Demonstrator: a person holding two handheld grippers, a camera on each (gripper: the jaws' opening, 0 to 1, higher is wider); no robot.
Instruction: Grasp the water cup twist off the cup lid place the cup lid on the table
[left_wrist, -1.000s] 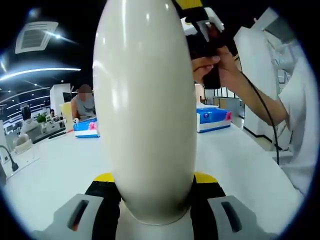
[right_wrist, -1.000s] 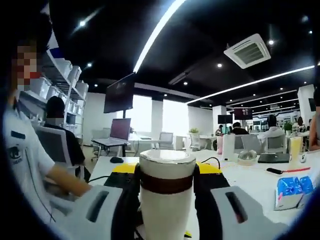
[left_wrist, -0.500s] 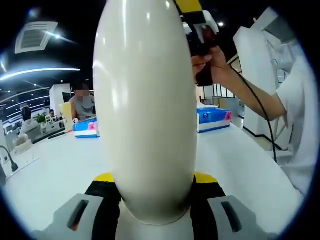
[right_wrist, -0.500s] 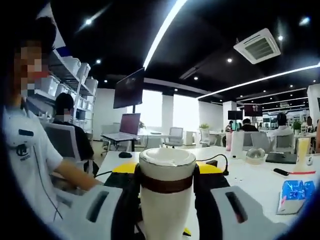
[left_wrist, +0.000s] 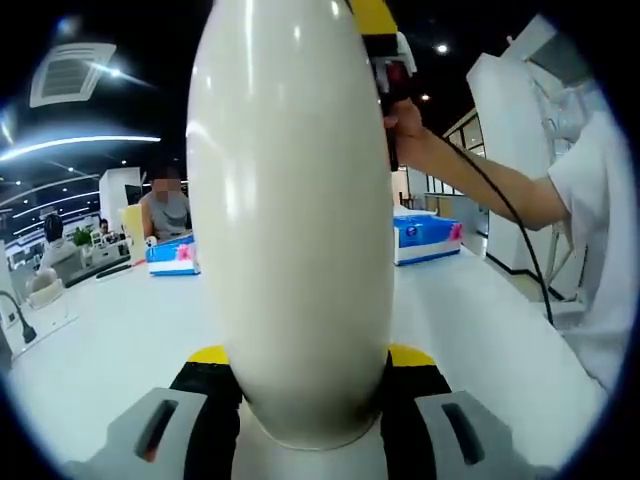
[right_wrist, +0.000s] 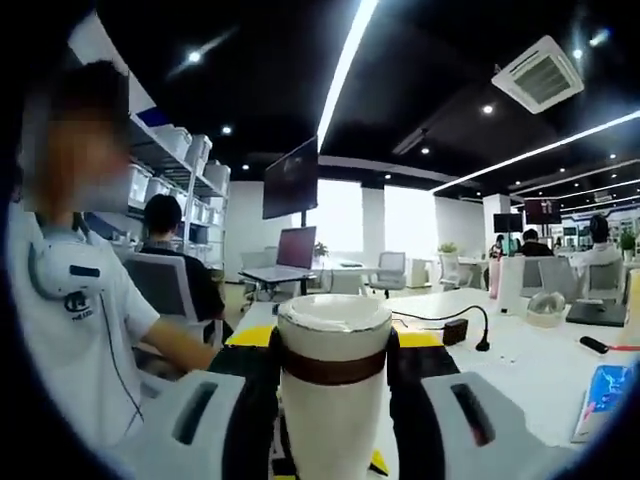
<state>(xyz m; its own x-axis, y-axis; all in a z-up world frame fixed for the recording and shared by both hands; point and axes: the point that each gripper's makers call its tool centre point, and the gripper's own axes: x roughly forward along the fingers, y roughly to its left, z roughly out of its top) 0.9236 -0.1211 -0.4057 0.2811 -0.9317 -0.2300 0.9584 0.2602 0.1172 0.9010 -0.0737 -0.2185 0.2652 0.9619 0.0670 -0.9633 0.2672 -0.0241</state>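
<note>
Lid (right_wrist: 333, 370) clamped upright in right gripper (right_wrist: 333, 400), table (right_wrist: 520, 365) spread toward three o'clock; cup (left_wrist: 290, 220) pinched upright at twelve o'clock between left gripper (left_wrist: 300, 400) jaws.

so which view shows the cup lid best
The right gripper view: the cup lid, white with a brown band, stands whole between that gripper's jaws. The left gripper view shows the smooth white water cup up close, its top cut off by the frame.

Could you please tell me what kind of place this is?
Most likely an open-plan office. The right gripper view shows a wall-mounted dark monitor, an open laptop on a desk and grey office chairs, with a long white table under strip lights.
</note>
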